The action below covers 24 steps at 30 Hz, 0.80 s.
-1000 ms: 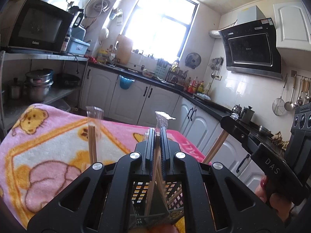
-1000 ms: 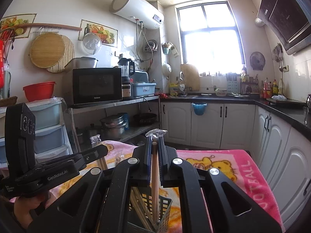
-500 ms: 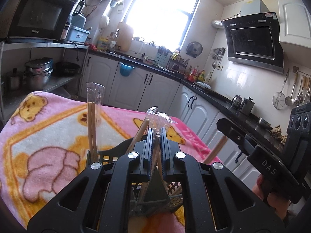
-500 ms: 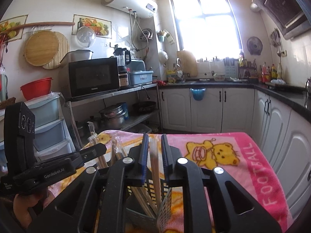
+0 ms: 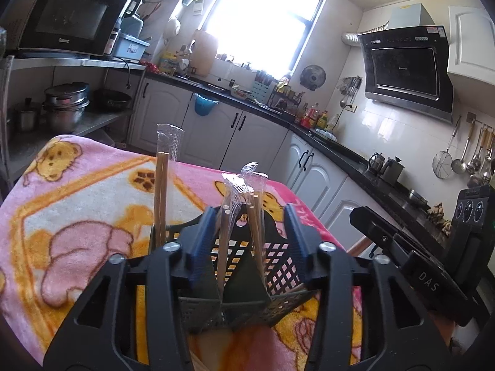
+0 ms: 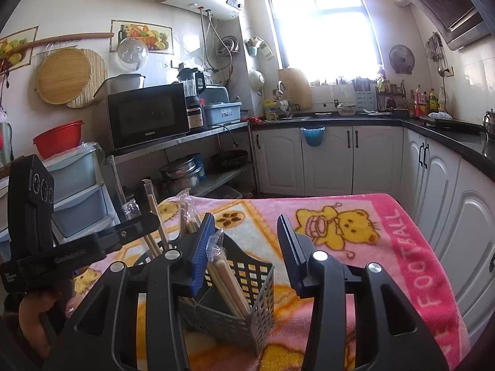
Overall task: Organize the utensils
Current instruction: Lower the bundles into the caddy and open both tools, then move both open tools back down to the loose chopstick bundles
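A dark grey perforated utensil holder (image 5: 272,272) (image 6: 247,296) stands on a pink cartoon blanket (image 5: 77,204) (image 6: 355,222). Several plastic-wrapped wooden chopstick pairs (image 5: 244,216) (image 6: 229,281) stand in its compartments; one pair (image 5: 161,198) stands at the holder's left side. My left gripper (image 5: 247,235) is open and empty just above the holder, with the chopsticks between its jaws. My right gripper (image 6: 246,244) is open and empty above the holder's right part. The right tool (image 5: 411,266) shows in the left wrist view, the left tool (image 6: 77,247) in the right wrist view.
The blanket covers a table. A metal shelf with a microwave (image 6: 145,117) and pots (image 5: 65,108) is on the left. White cabinets and a black counter (image 6: 340,142) run along the back and right. Plastic drawers (image 6: 80,191) stand left of the table.
Both grippers were shut on chopstick pairs held over the holder. Both have opened, and the chopsticks now stand in the holder.
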Each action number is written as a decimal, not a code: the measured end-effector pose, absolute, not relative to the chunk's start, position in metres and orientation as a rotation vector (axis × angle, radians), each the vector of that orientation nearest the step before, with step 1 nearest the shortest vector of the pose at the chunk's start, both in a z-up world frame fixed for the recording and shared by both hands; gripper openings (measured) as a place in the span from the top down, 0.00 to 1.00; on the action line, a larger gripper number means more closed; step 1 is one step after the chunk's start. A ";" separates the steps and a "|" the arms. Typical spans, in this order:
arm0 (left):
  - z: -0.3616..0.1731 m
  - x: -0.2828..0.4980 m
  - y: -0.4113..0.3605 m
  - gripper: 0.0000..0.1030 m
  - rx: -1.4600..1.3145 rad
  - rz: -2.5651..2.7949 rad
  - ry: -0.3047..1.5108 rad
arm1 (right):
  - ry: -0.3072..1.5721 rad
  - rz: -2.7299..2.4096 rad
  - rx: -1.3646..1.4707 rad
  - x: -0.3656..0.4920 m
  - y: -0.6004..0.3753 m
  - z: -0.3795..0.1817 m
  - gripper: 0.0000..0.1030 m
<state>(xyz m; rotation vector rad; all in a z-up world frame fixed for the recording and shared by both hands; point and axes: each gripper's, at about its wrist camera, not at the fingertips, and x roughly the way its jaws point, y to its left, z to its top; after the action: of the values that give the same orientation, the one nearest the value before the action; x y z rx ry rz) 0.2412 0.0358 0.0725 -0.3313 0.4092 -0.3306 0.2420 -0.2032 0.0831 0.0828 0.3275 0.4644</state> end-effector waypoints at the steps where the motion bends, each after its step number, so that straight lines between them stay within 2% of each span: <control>1: 0.073 0.240 0.036 0.58 -0.333 -0.329 0.410 | 0.329 0.463 0.085 0.241 -0.204 0.083 0.58; 5: 0.071 0.234 0.040 0.49 -0.344 -0.323 0.414 | 0.334 0.459 0.090 0.237 -0.208 0.082 0.55; 8: 0.072 0.229 0.045 0.38 -0.361 -0.319 0.407 | 0.339 0.457 0.087 0.232 -0.210 0.081 0.54; 10: 0.074 0.224 0.048 0.22 -0.372 -0.321 0.392 | 0.341 0.455 0.087 0.230 -0.210 0.081 0.52; 15: 0.078 0.211 0.049 0.11 -0.363 -0.325 0.370 | 0.345 0.454 0.087 0.223 -0.214 0.080 0.49; 24: 0.073 0.199 0.045 0.10 -0.329 -0.314 0.399 | 0.344 0.454 0.072 0.206 -0.215 0.079 0.43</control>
<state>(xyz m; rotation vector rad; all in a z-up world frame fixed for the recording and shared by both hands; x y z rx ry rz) 0.1989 0.0447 0.0734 -0.3294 0.3990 -0.3138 0.2057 -0.2151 0.0794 0.0725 0.3437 0.4542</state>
